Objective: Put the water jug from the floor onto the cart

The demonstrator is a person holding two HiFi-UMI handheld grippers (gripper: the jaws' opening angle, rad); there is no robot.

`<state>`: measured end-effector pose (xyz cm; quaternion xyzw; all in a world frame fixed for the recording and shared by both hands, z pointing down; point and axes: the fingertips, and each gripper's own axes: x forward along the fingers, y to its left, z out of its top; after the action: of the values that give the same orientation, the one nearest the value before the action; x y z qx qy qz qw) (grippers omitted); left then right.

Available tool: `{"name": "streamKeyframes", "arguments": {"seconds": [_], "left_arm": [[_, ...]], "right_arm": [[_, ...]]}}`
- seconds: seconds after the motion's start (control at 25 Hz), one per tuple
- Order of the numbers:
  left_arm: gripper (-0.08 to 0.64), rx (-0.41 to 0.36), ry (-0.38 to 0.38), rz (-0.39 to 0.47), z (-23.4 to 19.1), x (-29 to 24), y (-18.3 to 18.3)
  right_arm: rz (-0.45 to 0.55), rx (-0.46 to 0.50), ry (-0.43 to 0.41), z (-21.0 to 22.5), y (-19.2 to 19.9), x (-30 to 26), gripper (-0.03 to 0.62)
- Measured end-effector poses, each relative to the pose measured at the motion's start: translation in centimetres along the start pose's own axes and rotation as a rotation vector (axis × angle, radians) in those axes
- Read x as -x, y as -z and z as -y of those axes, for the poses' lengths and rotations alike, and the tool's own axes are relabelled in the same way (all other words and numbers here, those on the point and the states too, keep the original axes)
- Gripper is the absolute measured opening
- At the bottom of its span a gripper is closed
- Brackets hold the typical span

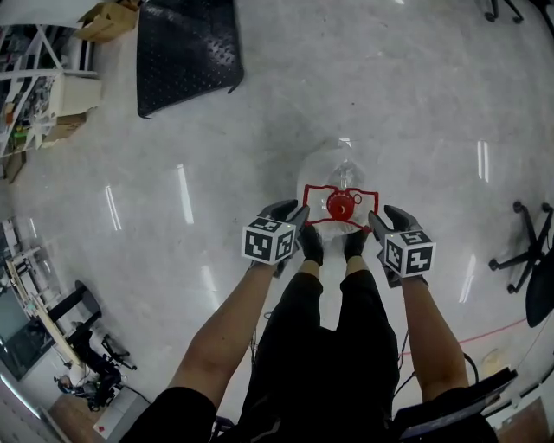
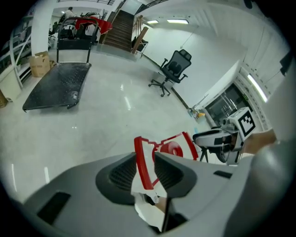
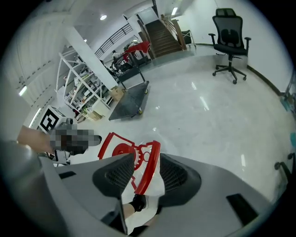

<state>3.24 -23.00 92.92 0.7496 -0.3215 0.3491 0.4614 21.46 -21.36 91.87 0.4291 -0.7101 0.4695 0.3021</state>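
Note:
A clear water jug [image 1: 333,164] with a red cap [image 1: 341,206] and a red handle frame [image 1: 316,192] stands on the floor just ahead of my feet. My left gripper [image 1: 303,213] is at the frame's left bar, and in the left gripper view that red bar [image 2: 140,155] runs between the open jaws of the left gripper [image 2: 147,167] with a gap beside it. My right gripper [image 1: 374,219] is at the right bar; that bar [image 3: 151,162] lies between the wide-open jaws of the right gripper [image 3: 144,172], untouched. The black flat cart [image 1: 186,52] stands further off.
The cart [image 2: 55,85] has an upright push handle at its far end. Office chairs [image 1: 528,260] [image 2: 173,69] stand to the right. Shelving [image 1: 35,86] and cardboard boxes [image 1: 108,19] line the left. My black shoes [image 1: 310,247] are right behind the jug.

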Motion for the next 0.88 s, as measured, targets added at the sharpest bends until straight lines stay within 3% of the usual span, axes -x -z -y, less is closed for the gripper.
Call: {"name": "streamKeyframes", "arguments": {"seconds": [0.36, 0.52, 0.6, 0.88], "left_arm": [[0.109, 0.019, -0.013, -0.070, -0.6, -3.9, 3.1], [0.107, 0.073, -0.015, -0.085, -1.1, -4.9, 3.8], [0.107, 0.082, -0.008, -0.094, -0.7, -5.4, 4.2], [0.074, 0.190, 0.042, -0.056, -0.2, -5.2, 3.6]], "right_arm": [[-0.005, -0.069, -0.023, 1.0, 2.7, -2.9, 0.153], [-0.019, -0.094, -0.040, 1.2, 3.3, -3.4, 0.144], [-0.023, -0.103, -0.044, 1.4, 3.6, -3.4, 0.106], [-0.006, -0.161, -0.064, 1.1, 2.9, -3.1, 0.087]]}}
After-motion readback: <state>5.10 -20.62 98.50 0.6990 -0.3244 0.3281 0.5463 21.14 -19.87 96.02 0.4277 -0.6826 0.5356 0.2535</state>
